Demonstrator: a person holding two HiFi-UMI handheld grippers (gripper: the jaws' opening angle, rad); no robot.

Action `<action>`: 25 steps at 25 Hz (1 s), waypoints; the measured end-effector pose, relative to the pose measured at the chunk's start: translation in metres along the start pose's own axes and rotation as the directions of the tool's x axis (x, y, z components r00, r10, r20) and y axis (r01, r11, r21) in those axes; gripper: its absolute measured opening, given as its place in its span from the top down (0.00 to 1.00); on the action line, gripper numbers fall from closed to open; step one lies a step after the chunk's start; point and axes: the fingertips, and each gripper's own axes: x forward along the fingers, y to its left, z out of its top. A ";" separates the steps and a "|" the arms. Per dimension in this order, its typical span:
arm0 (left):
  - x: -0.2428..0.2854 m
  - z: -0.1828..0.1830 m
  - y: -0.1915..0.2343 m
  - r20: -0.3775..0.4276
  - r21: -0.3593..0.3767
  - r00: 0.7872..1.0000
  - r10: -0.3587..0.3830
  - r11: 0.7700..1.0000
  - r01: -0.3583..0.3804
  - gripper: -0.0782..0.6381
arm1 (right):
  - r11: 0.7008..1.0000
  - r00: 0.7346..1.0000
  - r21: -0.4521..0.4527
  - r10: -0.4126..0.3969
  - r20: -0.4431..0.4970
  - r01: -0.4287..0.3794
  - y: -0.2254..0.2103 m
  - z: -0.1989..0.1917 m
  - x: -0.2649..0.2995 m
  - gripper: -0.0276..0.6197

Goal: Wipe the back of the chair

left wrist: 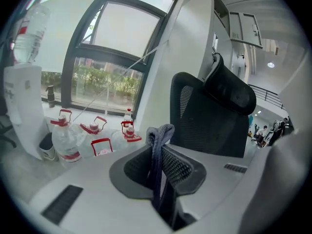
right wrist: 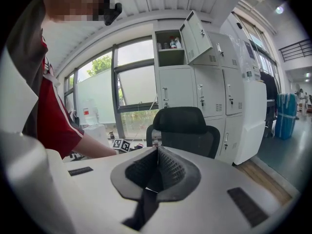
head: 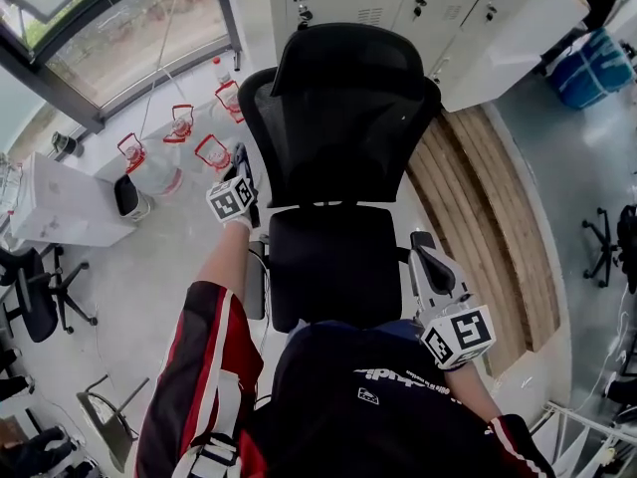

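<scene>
Chair: black, mesh back with a headrest, centre of the head view, seen from behind and above. Its back faces the person.

Left gripper: jaws clamped on a grey-blue cloth. The cloth sticks up out of the jaws as a folded bunch. The gripper sits at the left edge of the chair's back, about where the back meets the seat. Can't tell if the cloth touches the back. In the left gripper view the chair is just right of the jaws.

Right gripper: jaws together, nothing between them. It's at the right side of the chair's seat, lower than the left one. From the right gripper view the chair is ahead of the jaws and clear of them.

Around the chair:
- Water jugs with red handles on the floor, left of it.
- White dispenser further left, past the jugs.
- Lockers behind it, one upper door open.
- Wood floor strip right of it.
</scene>
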 end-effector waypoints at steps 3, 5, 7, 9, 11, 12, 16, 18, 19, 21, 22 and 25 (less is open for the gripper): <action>-0.004 -0.014 0.009 -0.015 -0.009 1.000 0.009 1.000 -0.009 0.81 | 1.000 1.000 -0.003 0.010 -0.004 -0.010 0.005 -0.003 0.001 0.94; -0.004 -0.028 0.013 -0.030 -0.022 0.999 0.012 1.000 -0.012 0.81 | 1.000 1.000 -0.007 0.014 -0.007 -0.014 0.006 -0.005 0.001 0.94; -0.004 -0.038 0.012 -0.042 -0.030 0.999 0.014 0.999 -0.015 0.81 | 1.000 1.000 -0.009 0.014 -0.009 -0.014 0.005 -0.006 0.001 0.94; -0.004 -0.047 0.009 -0.055 -0.030 0.998 0.011 0.999 -0.013 0.81 | 1.000 1.000 -0.009 0.010 -0.010 -0.010 0.004 -0.007 0.000 0.94; -0.003 -0.057 0.005 -0.070 -0.030 0.998 0.009 0.999 -0.011 0.81 | 1.000 1.000 -0.006 0.005 -0.011 -0.005 0.003 -0.008 -0.002 0.94; -0.002 -0.062 0.004 -0.077 -0.030 0.997 0.009 0.999 -0.011 0.81 | 1.000 1.000 -0.005 0.003 -0.013 -0.003 0.002 -0.009 -0.002 0.94; 0.004 -0.077 -0.006 -0.102 -0.022 0.995 0.010 1.000 -0.012 0.81 | 1.000 1.000 0.005 -0.011 -0.024 0.012 -0.006 -0.016 -0.005 0.94; 0.009 -0.086 -0.011 -0.117 -0.024 0.993 0.004 1.000 -0.007 0.81 | 0.999 0.999 0.018 -0.027 -0.033 0.028 -0.012 -0.019 -0.008 0.94; 0.012 -0.091 -0.013 -0.125 -0.026 0.992 0.001 1.000 -0.004 0.81 | 0.999 0.999 0.024 -0.035 -0.037 0.036 -0.014 -0.020 -0.009 0.94; 0.016 -0.097 -0.021 -0.134 -0.025 0.991 -0.008 1.000 0.004 0.81 | 0.999 0.999 0.028 -0.040 -0.037 0.041 -0.019 -0.022 -0.011 0.94; 0.018 -0.099 -0.026 -0.135 -0.023 0.991 -0.013 1.000 0.010 0.81 | 0.999 0.999 0.027 -0.040 -0.035 0.041 -0.022 -0.023 -0.012 0.94; 0.023 -0.100 -0.043 -0.138 -0.006 0.990 -0.026 1.000 0.025 0.81 | 0.998 0.998 0.035 -0.053 -0.037 0.054 -0.032 -0.024 -0.016 0.94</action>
